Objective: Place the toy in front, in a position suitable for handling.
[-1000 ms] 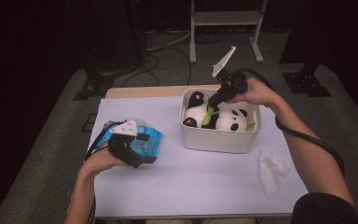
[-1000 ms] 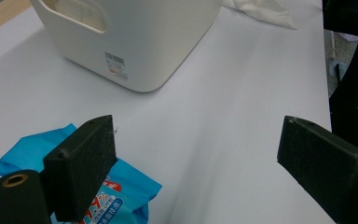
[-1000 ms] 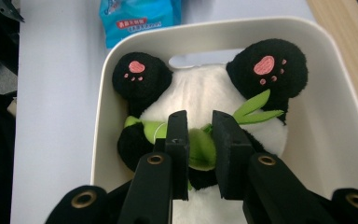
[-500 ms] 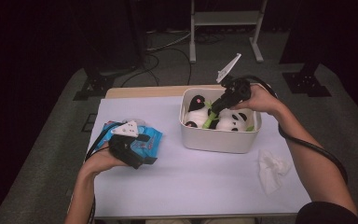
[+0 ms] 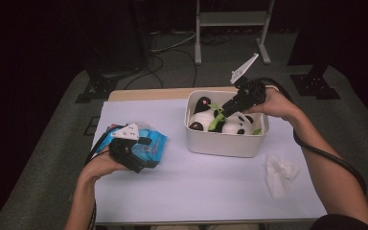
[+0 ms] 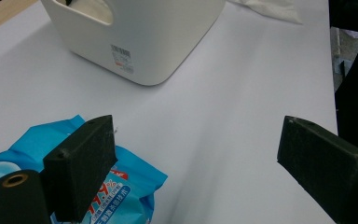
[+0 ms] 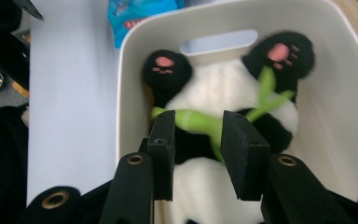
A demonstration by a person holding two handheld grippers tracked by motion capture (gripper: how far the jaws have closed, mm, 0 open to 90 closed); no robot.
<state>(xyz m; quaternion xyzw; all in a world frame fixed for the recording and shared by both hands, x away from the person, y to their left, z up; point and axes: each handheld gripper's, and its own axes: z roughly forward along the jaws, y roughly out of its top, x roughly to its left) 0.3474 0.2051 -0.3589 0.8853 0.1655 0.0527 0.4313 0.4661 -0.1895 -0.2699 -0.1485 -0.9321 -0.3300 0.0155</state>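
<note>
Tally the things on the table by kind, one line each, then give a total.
Toy panda: 1
White bin: 1
Blue wipes pack: 1
Crumpled tissue: 1
Total: 4

One plush panda [image 5: 220, 120] (in one white bin [image 5: 225, 143]), one blue wipes pack [image 5: 148, 146], one crumpled tissue [image 5: 280, 172].

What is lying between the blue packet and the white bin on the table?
Nothing: in the high view, the stretch of white table between the blue packet and the white bin is bare. The left gripper view shows the same.
</note>
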